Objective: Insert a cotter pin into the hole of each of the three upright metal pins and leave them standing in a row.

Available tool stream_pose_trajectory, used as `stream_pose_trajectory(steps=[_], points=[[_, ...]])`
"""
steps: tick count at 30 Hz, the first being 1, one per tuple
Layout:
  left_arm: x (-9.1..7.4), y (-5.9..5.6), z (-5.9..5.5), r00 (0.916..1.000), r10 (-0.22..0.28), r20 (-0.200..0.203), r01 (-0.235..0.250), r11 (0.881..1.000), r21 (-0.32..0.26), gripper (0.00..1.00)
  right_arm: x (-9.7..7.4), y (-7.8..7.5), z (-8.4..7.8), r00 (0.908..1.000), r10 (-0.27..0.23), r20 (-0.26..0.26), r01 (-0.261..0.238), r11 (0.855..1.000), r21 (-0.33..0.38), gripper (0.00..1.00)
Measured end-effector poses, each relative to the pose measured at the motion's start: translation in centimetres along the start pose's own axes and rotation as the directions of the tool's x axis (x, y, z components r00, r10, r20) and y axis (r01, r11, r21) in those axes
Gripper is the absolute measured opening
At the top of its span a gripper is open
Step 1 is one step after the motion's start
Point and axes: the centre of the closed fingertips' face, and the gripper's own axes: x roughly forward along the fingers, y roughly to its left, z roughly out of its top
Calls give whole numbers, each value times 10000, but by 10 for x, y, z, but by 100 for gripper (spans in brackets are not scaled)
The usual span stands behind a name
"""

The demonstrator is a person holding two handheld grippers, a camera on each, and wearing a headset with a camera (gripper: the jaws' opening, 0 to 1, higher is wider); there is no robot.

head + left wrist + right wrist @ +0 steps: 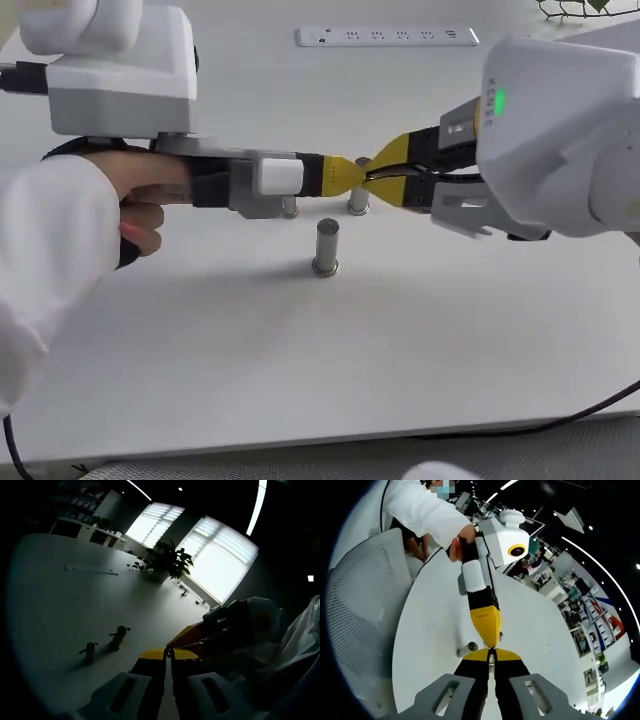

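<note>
- the left hand-held gripper [356, 177] is held in from the left and the right hand-held gripper [369, 181] from the right, tip to tip above the desk [300, 360].
- both pairs of jaws are pressed together; whether a cotter pin is pinched where they meet cannot be told, as it would be too small to make out.
- three pins are stood upright on the desk: the front pin [327, 246] nearest the person, and two back pins [358, 201] partly hidden behind the jaws.
- in the left gripper view, two pins are seen with short cross-pieces [126, 629] near their tops, so two are judged already fitted; the front pin looks bare.
- the front pin lies below the meeting tips, toward the person and a little to the left gripper's side.
- its long axis is vertical, while both grippers are held level, across it.
- the left gripper is judged slightly nearer.
- the coming move is judged to call for lowering and drawing back toward the person, with the cotter pin kept level to meet a side hole, which cannot be seen.
</note>
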Motion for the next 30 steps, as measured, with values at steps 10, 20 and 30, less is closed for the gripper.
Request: stream_pose_trajectory(steps=[10,20,30], points=[[-1,6,1,9997,80,-250,-77,9999,151,0,0,1,2,10000,49,10,-49,10000,-45,0],[-4,-4,-3,9992,42,-405,-19,9984,573,0,-1,1,-8,9993,380,21,-380,9950,927,7],[-14,-18,-13,9976,-184,-665,311,9801,1958,0,-1,16,-13,9759,1518,1569,-2041,8895,4089,12]])
